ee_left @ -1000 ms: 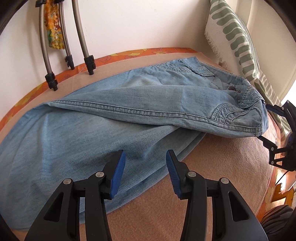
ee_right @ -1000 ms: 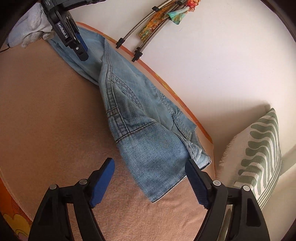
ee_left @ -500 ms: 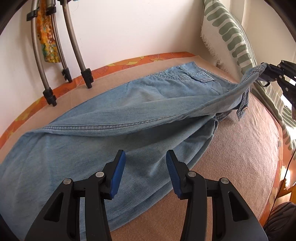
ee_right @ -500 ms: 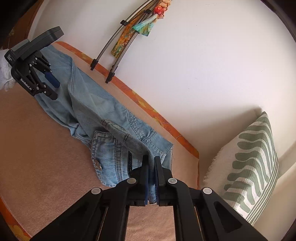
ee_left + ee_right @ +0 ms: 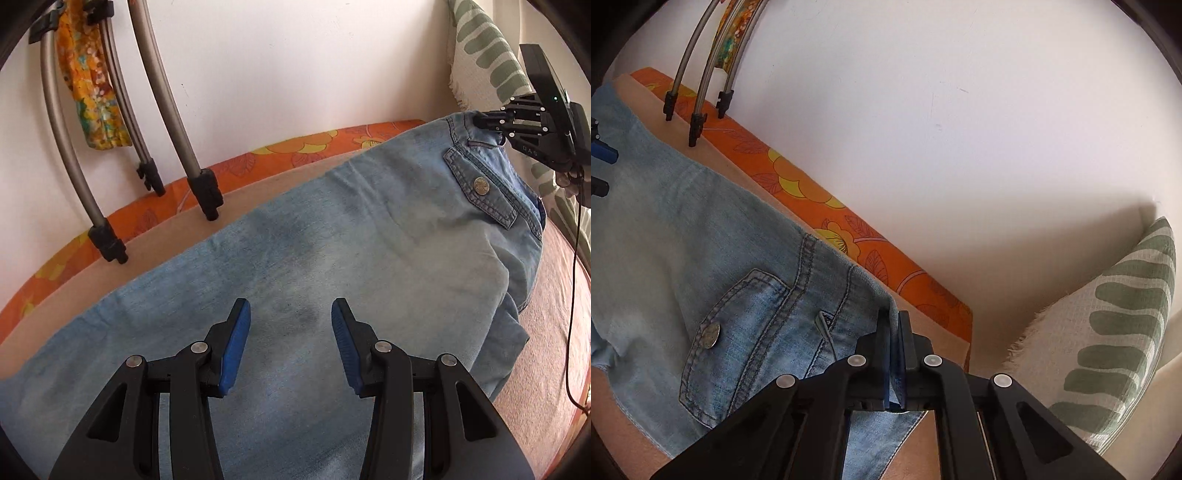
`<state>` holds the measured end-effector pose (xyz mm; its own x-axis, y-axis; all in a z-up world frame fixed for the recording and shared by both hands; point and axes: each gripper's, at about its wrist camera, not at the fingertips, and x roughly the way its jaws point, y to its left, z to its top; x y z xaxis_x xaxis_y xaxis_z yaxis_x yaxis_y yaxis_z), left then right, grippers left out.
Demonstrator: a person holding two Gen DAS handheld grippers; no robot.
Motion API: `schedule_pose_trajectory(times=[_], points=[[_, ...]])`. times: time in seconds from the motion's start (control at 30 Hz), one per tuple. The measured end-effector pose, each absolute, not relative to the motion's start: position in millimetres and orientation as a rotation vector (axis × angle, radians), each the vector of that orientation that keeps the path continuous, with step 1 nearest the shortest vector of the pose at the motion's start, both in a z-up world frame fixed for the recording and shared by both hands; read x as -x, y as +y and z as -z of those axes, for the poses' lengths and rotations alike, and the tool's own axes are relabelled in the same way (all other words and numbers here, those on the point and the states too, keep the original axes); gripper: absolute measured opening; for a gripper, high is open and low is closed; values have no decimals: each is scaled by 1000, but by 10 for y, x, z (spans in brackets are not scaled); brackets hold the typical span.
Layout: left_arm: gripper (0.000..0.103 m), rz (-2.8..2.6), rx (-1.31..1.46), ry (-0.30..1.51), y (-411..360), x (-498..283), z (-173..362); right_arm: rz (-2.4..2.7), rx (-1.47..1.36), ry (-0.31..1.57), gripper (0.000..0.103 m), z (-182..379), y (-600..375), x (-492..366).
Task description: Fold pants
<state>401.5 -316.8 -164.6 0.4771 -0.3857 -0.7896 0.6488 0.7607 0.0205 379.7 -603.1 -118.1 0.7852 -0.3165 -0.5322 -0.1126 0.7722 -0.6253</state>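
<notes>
Light blue denim pants (image 5: 332, 236) lie lengthwise along the beige blanket (image 5: 546, 332) by the white wall (image 5: 295, 55), back pocket flap and metal button up; the leg ends run out of frame, so the hems cannot be seen. Right gripper (image 5: 894, 325): jaws clamped tight on the waistband corner, held lifted beside the striped pillow (image 5: 1126, 314). Left gripper (image 5: 290, 343): jaws apart above the leg fabric, holding nothing; contact with the cloth cannot be judged.

Faded matt denim pants (image 5: 332, 240), shiny metal button (image 5: 482, 185).
</notes>
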Motion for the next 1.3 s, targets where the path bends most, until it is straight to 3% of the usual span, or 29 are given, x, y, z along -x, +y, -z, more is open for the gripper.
schedule_pose_trajectory(times=[0.23,0.3,0.43,0.5,0.6,0.67,0.97,1.3], points=[[44,685,-375,854,-3145,-3857,1672,140,669,807,2,1694,-6179,-4177],[44,700,-360,852,-3111,-3771,1618,181,649,805,38,1686,-6262,-4169],[44,773,-348,839,-3143,-3502,1496,205,485,773,53,1490,-6470,-3898],[44,822,-370,820,-3229,-3316,1431,222,374,741,71,1385,-6585,-3655],[54,896,-407,794,-3392,-3068,1374,238,230,718,81,1323,-6739,-3234],[55,943,-439,789,-3511,-2947,1389,258,127,722,86,1355,-6833,-2988],[55,1002,-642,733,-3959,-2620,1561,223,-450,776,87,1832,-7249,-2522],[55,996,-741,698,-4141,-2625,1750,136,-702,775,84,2055,-7318,-2665]])
